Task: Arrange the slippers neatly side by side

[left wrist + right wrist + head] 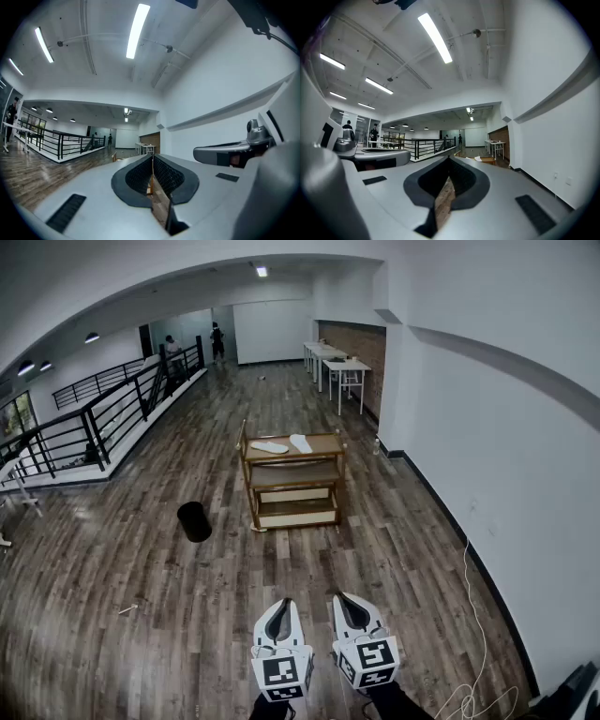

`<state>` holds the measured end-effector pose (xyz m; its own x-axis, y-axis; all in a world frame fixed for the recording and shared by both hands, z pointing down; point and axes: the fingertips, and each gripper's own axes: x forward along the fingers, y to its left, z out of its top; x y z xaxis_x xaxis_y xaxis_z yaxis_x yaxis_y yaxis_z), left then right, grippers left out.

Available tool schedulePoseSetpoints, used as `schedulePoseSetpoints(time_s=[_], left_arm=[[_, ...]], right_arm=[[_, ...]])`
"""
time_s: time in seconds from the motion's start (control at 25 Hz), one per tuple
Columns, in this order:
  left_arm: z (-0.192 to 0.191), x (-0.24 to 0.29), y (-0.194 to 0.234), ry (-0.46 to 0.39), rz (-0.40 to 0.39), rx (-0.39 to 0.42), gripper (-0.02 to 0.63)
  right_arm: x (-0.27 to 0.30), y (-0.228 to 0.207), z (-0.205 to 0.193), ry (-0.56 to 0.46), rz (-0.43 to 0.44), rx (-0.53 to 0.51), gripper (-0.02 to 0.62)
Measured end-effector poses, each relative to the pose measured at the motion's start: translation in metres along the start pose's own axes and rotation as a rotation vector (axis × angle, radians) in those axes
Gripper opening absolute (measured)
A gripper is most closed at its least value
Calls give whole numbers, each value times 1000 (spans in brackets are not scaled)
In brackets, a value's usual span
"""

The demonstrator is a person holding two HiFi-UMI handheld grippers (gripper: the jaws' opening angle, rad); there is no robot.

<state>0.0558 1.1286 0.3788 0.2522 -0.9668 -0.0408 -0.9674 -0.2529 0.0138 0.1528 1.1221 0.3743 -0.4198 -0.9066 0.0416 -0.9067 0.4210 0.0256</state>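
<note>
Wood floor (pixel 141 596) lies open and wide up to the wooden counter (pixel 326 444), which stands well ahead. A black bin (pixel 194 521) stands near its left edge. Two white slippers (pixel 270 447) lie on top, apart and unaligned. Left gripper (pixel 285 602) and right gripper (pixel 340 596): fingers clenched, empty.

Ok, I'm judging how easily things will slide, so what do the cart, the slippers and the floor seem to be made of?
Cart: looks like wood, light brown and matte, with a plain frame and shelves.
Slippers: white, flat and thin, perhaps fabric or foam; too far away to tell.
Floor: wood-look planks with grain and a slight sheen; could be timber or laminate.
</note>
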Motion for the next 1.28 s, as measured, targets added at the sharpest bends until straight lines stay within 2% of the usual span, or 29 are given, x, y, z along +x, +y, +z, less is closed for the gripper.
schedulePoseSetpoints(time_s=[0.76, 1.16, 1.28], left_arm=[[2, -10, 3, -2, 6, 9, 11], [-11, -20, 18, 25, 11, -15, 11], [-19, -24, 24, 29, 16, -44, 11]], right_arm=[[-5, 6, 2, -4, 4, 0, -2], [-4, 15, -13, 43, -30, 15, -2], [-5, 20, -18, 51, -42, 11, -2]])
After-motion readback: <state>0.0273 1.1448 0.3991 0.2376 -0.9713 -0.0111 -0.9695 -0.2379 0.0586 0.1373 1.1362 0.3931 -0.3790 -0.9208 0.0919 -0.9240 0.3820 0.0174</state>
